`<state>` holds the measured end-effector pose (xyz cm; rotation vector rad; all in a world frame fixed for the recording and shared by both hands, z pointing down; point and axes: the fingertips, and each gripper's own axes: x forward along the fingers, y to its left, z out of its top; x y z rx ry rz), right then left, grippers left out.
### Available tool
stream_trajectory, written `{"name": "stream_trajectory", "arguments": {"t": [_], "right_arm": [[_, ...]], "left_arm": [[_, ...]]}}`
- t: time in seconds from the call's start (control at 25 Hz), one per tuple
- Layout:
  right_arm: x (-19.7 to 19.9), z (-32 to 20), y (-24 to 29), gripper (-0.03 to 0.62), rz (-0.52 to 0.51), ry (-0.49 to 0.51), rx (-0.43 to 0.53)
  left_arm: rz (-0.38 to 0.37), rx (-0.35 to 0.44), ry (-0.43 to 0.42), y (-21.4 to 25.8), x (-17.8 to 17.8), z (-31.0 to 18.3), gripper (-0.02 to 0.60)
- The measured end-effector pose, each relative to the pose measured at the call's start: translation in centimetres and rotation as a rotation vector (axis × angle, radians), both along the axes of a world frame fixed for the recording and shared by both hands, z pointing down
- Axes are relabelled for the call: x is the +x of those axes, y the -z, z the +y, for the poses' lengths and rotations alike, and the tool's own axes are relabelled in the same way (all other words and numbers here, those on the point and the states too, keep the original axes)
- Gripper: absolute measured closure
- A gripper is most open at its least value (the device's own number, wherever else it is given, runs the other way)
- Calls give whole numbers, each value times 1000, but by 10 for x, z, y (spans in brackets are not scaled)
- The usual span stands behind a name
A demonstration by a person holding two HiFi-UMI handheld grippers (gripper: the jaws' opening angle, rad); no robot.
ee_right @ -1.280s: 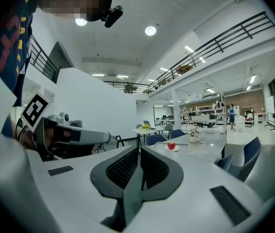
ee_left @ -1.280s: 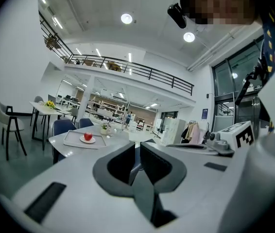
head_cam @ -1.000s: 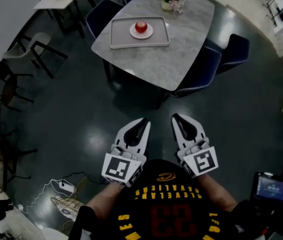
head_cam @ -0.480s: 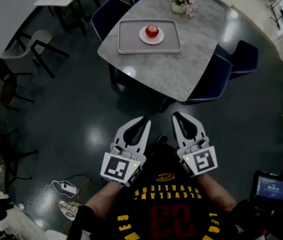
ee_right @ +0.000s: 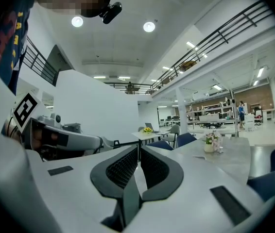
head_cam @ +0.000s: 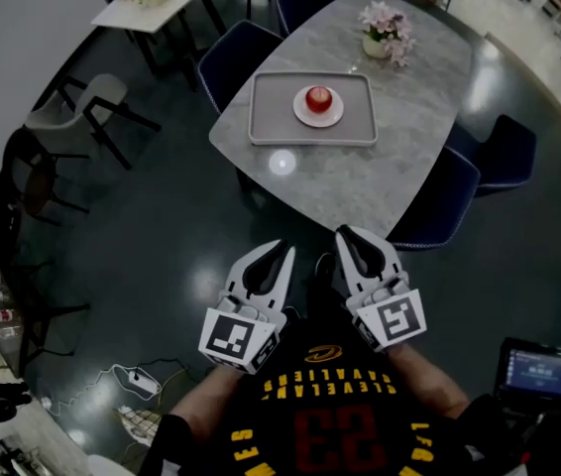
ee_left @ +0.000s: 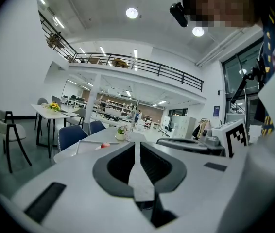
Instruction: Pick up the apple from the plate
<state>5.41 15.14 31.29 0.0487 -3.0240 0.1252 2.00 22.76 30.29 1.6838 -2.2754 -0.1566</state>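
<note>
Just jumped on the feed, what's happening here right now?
A person holds a tool in each hand, close in front of the body. The left tool and right tool are both shut and empty, short of the table. The apple sits untouched on its plate, on a tray on that table, near a flower vase.

Left tongs, right tongs level, seemingly closed.

Open floor right up to the table; near edge unblocked. Blue chair at right corner, second blue chair far left. Free above the tray; flower vase behind.
</note>
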Motion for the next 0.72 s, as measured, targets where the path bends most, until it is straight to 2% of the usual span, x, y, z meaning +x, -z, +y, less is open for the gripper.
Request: {"name": "stream_trajectory", "arguments": {"t": [0.16,0.4,0.72], "right_arm": [[-26,-30,4,588,-4,28,-12],[-53,-67,-1,588,49,64,-72],[-74,-107,-4,588,47,89,-76]], "left_arm": [[-6,-9,19,4,-21,-33,548],[1,-42,61,8,-46,-70,548],[-23,-30,71,9,-60,-111,548]]}}
